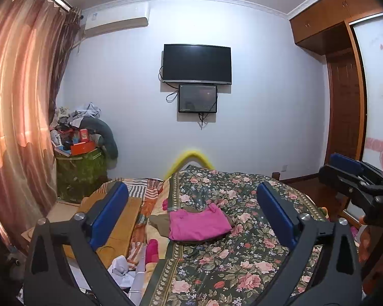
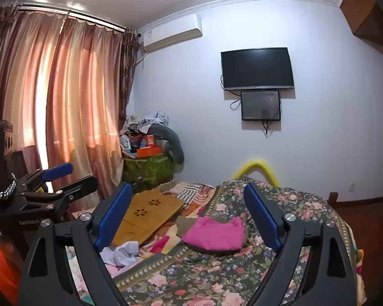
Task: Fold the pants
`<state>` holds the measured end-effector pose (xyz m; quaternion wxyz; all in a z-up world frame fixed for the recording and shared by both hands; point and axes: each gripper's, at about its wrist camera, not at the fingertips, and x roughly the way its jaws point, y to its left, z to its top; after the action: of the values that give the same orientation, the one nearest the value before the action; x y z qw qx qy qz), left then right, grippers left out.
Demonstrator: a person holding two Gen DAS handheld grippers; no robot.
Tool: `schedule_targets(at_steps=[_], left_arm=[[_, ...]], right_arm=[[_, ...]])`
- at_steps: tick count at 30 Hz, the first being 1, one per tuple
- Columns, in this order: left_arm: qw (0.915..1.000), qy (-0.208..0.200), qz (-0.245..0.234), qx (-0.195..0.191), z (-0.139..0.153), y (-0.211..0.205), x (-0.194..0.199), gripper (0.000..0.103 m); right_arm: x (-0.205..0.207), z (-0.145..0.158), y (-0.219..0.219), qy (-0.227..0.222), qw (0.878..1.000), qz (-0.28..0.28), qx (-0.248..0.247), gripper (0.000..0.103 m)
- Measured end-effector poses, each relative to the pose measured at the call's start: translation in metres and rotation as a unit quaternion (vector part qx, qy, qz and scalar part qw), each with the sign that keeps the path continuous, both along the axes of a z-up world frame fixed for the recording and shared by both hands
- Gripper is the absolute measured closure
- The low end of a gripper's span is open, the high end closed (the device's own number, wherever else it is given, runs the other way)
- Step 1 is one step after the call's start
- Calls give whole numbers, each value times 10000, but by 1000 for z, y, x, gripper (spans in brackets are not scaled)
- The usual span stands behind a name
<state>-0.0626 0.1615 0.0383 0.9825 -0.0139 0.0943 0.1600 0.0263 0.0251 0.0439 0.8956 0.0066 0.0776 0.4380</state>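
Pink pants (image 1: pixel 199 223) lie folded on the floral bed (image 1: pixel 242 267), atop a brownish cloth. Left gripper (image 1: pixel 191 219) & right gripper (image 2: pixel 189 216): jaws wide apart, nothing held. Fabric prob. soft, light, limp; grab at edges/corners. Green bin (image 1: pixel 80 170) by curtain overflows w/ clothes, boxes.

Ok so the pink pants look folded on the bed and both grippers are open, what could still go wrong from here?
1. The folded pink pants sit on a brownish garment, not flat on the floral bedspread; the uneven base might let the fold slump.
2. They lie near the bedspread's left edge, beside loose white clothes, so a nudge could push them into that clutter.
3. The left gripper and right gripper are open and frame the pile; moving forward could snag it.
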Motion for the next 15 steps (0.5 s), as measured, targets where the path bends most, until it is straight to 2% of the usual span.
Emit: schedule_targets(at_steps=[1,15], left_arm=[[10000,3,-7,-6,-1,-2,-2,1],[10000,-64,-16,-43,0,-5,-6,0]], right_arm=[[0,-1,0,20,10000,-27,8,0],[-10,-8,-4,-6,10000,-42,-56,0]])
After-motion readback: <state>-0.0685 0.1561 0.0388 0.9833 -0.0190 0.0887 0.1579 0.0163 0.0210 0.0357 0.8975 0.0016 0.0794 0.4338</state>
